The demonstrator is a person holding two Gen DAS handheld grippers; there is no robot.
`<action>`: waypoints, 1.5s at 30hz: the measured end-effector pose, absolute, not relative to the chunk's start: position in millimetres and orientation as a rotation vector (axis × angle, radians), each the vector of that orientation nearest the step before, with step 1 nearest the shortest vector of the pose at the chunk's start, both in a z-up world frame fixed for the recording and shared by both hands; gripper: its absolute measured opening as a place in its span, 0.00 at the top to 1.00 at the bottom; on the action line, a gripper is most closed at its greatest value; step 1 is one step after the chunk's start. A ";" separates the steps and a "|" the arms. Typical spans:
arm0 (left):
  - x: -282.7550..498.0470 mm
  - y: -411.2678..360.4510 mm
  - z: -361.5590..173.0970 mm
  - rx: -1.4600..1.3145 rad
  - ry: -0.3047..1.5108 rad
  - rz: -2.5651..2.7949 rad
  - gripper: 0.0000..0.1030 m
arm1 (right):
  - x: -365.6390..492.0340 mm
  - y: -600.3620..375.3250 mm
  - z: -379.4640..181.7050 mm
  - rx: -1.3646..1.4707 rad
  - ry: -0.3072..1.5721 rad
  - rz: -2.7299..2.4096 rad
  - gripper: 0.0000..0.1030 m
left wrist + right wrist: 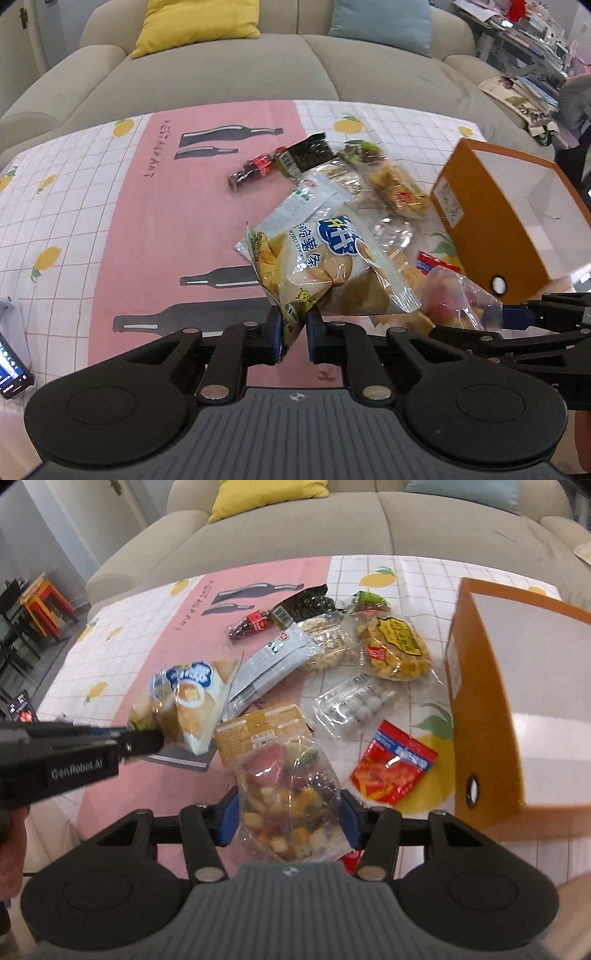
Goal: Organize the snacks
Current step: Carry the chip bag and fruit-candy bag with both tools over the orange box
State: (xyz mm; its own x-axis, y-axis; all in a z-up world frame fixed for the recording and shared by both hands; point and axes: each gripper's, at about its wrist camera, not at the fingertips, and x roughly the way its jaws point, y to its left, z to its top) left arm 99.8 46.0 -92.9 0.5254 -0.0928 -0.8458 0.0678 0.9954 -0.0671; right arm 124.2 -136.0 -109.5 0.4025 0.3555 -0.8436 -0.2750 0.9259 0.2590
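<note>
A: Pink and white cloth on the counter (122, 635). Orange box (484, 716) stands open at the right edge, white inside.

B: Left gripper (294, 332)?

A: Fingers (275, 334) pinched tight on the bottom seam of the potato stick bag (325, 254). Bag is off the counter, tilted up and away from the gripper.

B: Right gripper (290, 819)?

A: Blue-padded fingers (229, 818) clamp a clear bag (291, 797) of mixed coloured pieces from both sides. Bag bulges between them, raised above the cloth, just left of the box.

B: Left on the counter?

A: Red packet (391, 766) near the box. Clear tray of pale balls (354, 705), yellow snack bag (397, 648), grey packet (273, 664), tan pack (258, 731), dark packet (301, 605), small red-labelled packet (249, 624). All heaped mid-counter, several overlapping. Beige sofa (221, 70) beyond.
</note>
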 end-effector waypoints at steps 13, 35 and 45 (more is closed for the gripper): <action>72.7 7.9 -48.7 0.009 0.924 -0.146 0.86 | 82.3 -199.8 -55.8 0.233 0.953 0.367 0.48; 114.1 -111.0 -5.6 0.128 0.885 -0.408 0.86 | 123.3 -342.7 12.7 0.267 0.823 0.147 0.49; 148.4 -191.3 -30.5 0.367 0.971 -0.535 0.86 | 166.5 -387.4 -13.0 0.262 0.911 0.022 0.49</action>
